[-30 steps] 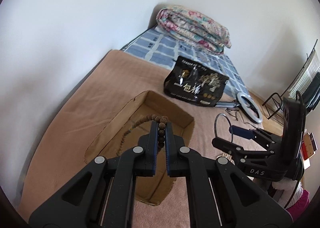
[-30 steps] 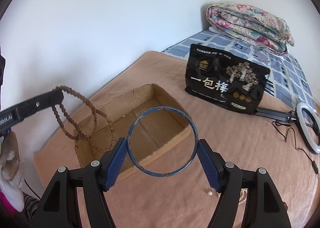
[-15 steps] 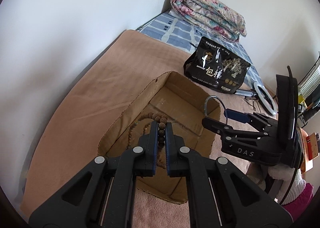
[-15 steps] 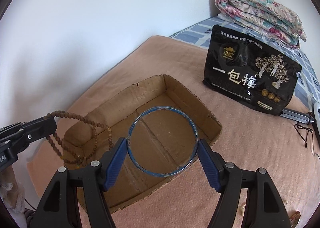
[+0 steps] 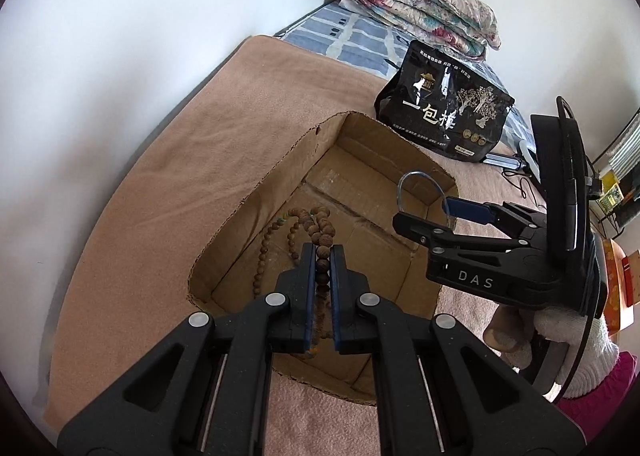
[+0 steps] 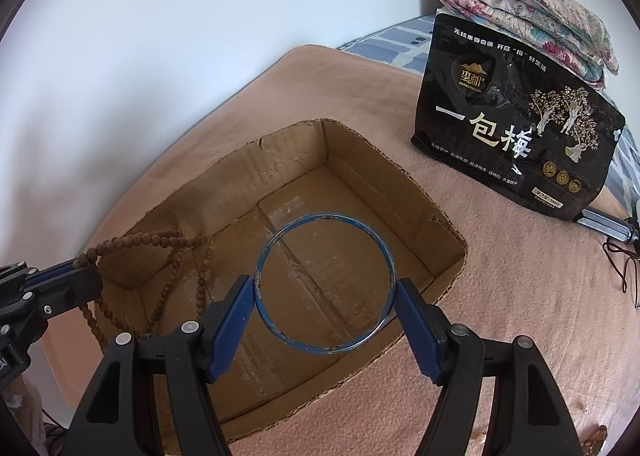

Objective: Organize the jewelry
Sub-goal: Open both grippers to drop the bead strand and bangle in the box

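A bed under a tan blanket, carrying a box, a pouch and folded bedding

The tan blanket covers the near part of the bed, running along a white wall; past its far edge a blue-and-white checked sheet shows. An open cardboard box sits directly on the blanket, its flaps torn away and its rim ragged. Beyond the box, apart from it, a black snack pouch with white and gold print stands on the blanket. A folded floral quilt lies on the checked sheet behind the pouch. A thin dark cord trails over the blanket at the right edge
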Tool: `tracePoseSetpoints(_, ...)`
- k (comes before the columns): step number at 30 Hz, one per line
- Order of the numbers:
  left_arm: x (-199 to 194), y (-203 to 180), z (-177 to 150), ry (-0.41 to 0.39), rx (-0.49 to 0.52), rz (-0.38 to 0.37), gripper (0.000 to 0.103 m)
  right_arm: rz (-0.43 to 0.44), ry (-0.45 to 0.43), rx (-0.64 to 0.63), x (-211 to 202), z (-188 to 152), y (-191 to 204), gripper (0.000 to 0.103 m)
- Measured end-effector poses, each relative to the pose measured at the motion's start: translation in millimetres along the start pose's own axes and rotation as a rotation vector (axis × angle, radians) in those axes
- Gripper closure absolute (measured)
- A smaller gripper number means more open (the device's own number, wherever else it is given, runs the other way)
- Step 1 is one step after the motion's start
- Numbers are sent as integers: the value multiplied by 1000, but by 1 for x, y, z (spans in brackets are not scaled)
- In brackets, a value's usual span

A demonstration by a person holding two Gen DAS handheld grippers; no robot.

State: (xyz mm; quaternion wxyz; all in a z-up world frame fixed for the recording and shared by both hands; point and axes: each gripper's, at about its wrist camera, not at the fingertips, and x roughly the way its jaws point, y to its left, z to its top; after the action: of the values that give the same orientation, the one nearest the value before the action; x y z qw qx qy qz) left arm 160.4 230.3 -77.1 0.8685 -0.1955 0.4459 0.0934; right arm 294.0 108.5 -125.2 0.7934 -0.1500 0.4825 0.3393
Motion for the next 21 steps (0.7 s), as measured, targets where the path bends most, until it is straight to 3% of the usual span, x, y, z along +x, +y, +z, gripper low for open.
tracePoseSetpoints(3,0,0,0,-4,-1,13,98,5,-5,2,-1,0,1,26)
tracePoseSetpoints(4,0,0,0,-2,-1,15,86,5,-8,3,-2,0,1,19)
tracePoseSetpoints(5,1,0,0,0,-4,17,67,3,-16,4,-4,0,1,14)
tracePoseSetpoints(6,0,0,0,-5,-6,16,62,0,-27,4,-7,0,1,14)
tracePoseSetpoints(21,-11,-6,3,-59,6,33,62,-13,-61,25,-28,-1,-8,14)
